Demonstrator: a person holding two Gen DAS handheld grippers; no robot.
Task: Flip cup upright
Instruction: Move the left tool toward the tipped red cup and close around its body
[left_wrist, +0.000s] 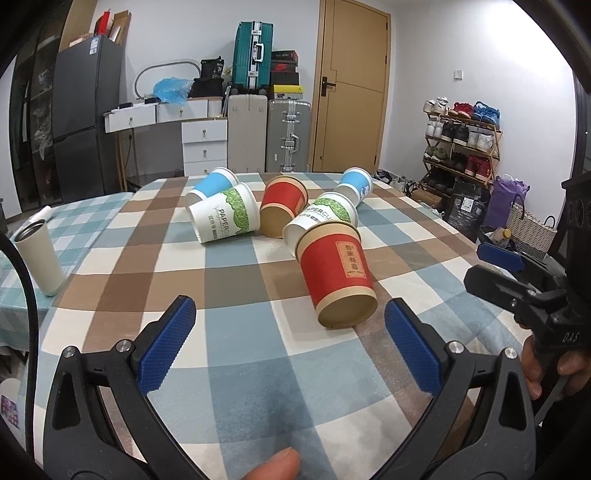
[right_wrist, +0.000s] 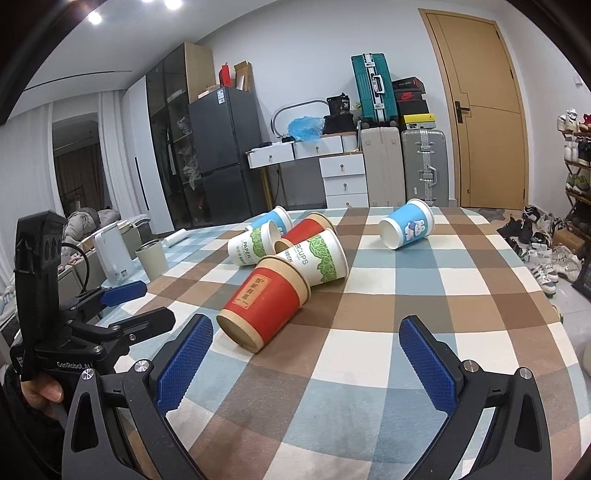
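Several paper cups lie on their sides on a checked tablecloth (left_wrist: 258, 350). The nearest is a red cup (left_wrist: 338, 275), its base toward me; it also shows in the right wrist view (right_wrist: 264, 304). Behind it lie two white-and-green cups (left_wrist: 225, 218) (left_wrist: 321, 218), another red cup (left_wrist: 282, 205) and two blue cups (left_wrist: 214, 184) (left_wrist: 354, 184). My left gripper (left_wrist: 290, 314) is open and empty, just in front of the near red cup. My right gripper (right_wrist: 306, 332) is open and empty, to the right of that cup.
A grey tumbler (left_wrist: 38, 258) stands upright at the table's left edge. The right gripper (left_wrist: 498, 269) shows at the right of the left wrist view. Suitcases (left_wrist: 266, 136), drawers and a shoe rack (left_wrist: 461, 144) stand beyond the table.
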